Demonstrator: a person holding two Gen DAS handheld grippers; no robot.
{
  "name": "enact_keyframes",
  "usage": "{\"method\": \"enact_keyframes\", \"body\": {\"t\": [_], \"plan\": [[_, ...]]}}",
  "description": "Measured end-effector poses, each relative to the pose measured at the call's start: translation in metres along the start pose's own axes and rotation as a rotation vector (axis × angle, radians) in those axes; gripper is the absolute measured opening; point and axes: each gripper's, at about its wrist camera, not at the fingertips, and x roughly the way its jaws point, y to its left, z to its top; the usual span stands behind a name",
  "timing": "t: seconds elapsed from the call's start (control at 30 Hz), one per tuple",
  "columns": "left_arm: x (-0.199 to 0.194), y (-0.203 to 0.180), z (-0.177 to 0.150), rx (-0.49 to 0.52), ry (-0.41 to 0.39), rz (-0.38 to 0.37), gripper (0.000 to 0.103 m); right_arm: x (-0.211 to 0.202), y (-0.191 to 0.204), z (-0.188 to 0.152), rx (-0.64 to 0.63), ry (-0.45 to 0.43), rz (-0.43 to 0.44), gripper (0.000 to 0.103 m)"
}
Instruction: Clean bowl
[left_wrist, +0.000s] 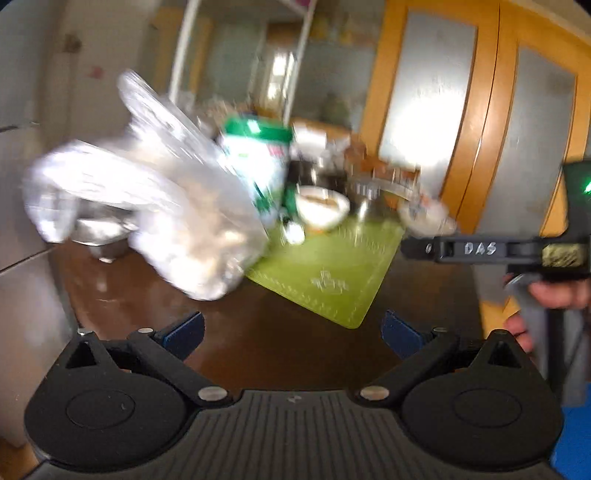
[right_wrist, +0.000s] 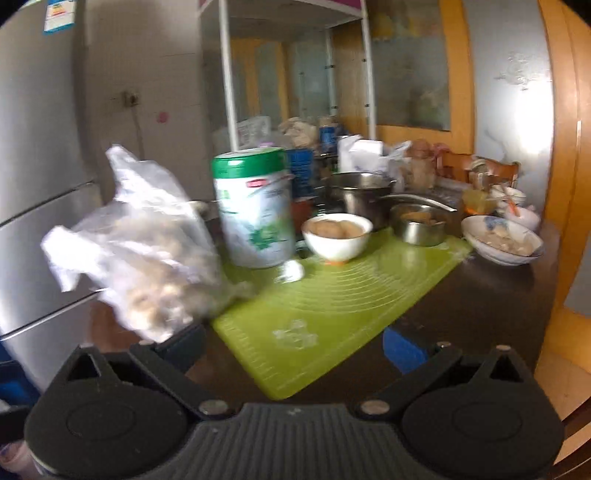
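Sitting on the green mat (right_wrist: 332, 302), a white bowl (right_wrist: 337, 236) is seen with brownish food inside. It is just beside a green and white can (right_wrist: 255, 206), on the dark counter (right_wrist: 480, 306). A clear bag (right_wrist: 147, 254) with pale lumps is found to the left of the can. A steel bowl (right_wrist: 419, 225) and a blue-patterned bowl (right_wrist: 502, 240) are placed to the right of the white bowl. A steel pot (right_wrist: 360, 192) is set behind it.

The left tool (left_wrist: 291, 334) is held wide open, with nothing in it. The right tool (right_wrist: 291, 343) is also held wide open and empty. Both are kept well apart from the white bowl. A hand (left_wrist: 554, 291) is seen on the right tool's handle.
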Motion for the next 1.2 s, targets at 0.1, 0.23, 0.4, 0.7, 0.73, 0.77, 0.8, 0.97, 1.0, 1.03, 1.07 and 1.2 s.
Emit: {"method": "enact_keyframes", "body": {"t": [0.1, 0.23, 0.4, 0.7, 0.73, 0.77, 0.8, 0.97, 1.0, 1.03, 1.07, 1.2], "plan": [[0.052, -0.024, 0.008, 0.031, 0.050, 0.038, 0.103, 0.036, -0.020, 0.003, 0.009, 0.044, -0.049, 0.103], [0.101, -0.046, 0.010, 0.045, 0.105, 0.097, 0.103, 0.077, -0.044, 0.006, 0.004, 0.060, -0.058, 0.103], [0.137, -0.053, 0.013, -0.006, 0.100, 0.182, 0.103, 0.123, -0.078, 0.002, 0.022, 0.076, -0.040, 0.103], [0.169, -0.059, 0.011, -0.046, 0.095, 0.313, 0.103, 0.165, -0.102, 0.000, -0.027, 0.085, 0.072, 0.103], [0.171, -0.058, 0.012, -0.048, 0.096, 0.317, 0.103, 0.169, -0.105, 0.000, -0.029, 0.088, 0.079, 0.103], [0.174, -0.058, 0.013, -0.048, 0.097, 0.328, 0.103, 0.172, -0.106, 0.000, -0.030, 0.093, 0.084, 0.103], [0.176, -0.058, 0.014, -0.049, 0.097, 0.337, 0.103, 0.175, -0.108, 0.001, -0.029, 0.100, 0.086, 0.103], [0.184, -0.054, 0.018, -0.062, 0.097, 0.351, 0.103, 0.188, -0.115, 0.004, -0.013, 0.136, 0.151, 0.103], [0.185, -0.053, 0.018, -0.064, 0.097, 0.353, 0.103, 0.190, -0.114, 0.004, -0.015, 0.138, 0.166, 0.103], [0.186, -0.052, 0.019, -0.065, 0.097, 0.355, 0.103, 0.192, -0.113, 0.006, -0.021, 0.139, 0.181, 0.103], [0.187, -0.051, 0.020, -0.066, 0.098, 0.357, 0.103, 0.194, -0.111, 0.006, -0.031, 0.140, 0.191, 0.103], [0.190, -0.049, 0.022, -0.076, 0.098, 0.374, 0.103, 0.201, -0.100, 0.009, -0.086, 0.150, 0.195, 0.103]]}}
